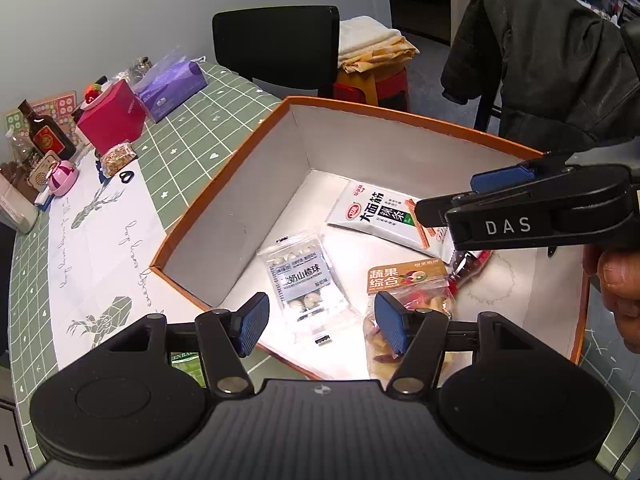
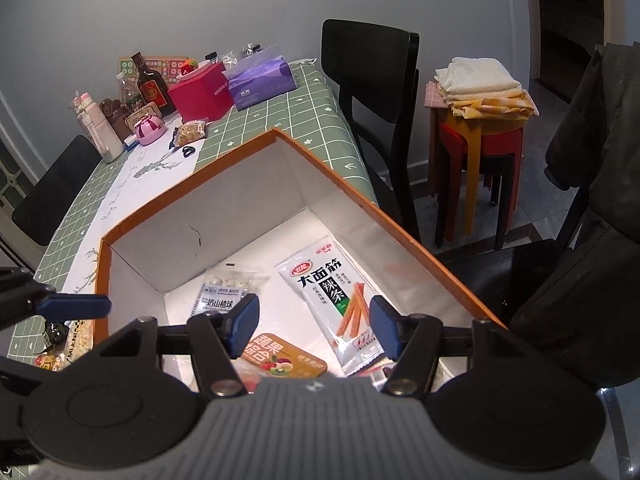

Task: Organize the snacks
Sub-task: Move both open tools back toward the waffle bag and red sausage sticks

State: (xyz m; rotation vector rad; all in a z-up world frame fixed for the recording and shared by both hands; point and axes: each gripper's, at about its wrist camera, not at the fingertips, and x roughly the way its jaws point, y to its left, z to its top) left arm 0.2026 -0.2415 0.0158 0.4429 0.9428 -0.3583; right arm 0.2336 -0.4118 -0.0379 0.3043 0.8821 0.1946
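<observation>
Behind orange box (image 2: 352, 190): red carton (image 2: 202, 94), tissue pack (image 2: 262, 76), bottle (image 2: 150, 84).

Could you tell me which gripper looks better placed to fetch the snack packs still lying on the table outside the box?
Probably the left gripper: its blue finger sits just above the loose packs beside the orange box. The right gripper hangs open over the box interior.

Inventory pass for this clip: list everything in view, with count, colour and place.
Orange-rimmed cardboard box: one, white inside, on table.
Snack packets: three clearly, white, clear, orange-labelled, on box floor.
Green grid tablecloth: one, under box.
Magenta box: one, far end.
Purple tissue pack: one, beside it.
Dark bottle: one, far end.
Black chair: one, behind table.
Left gripper: jaws open, empty.
Right gripper: jaws open, empty.
</observation>
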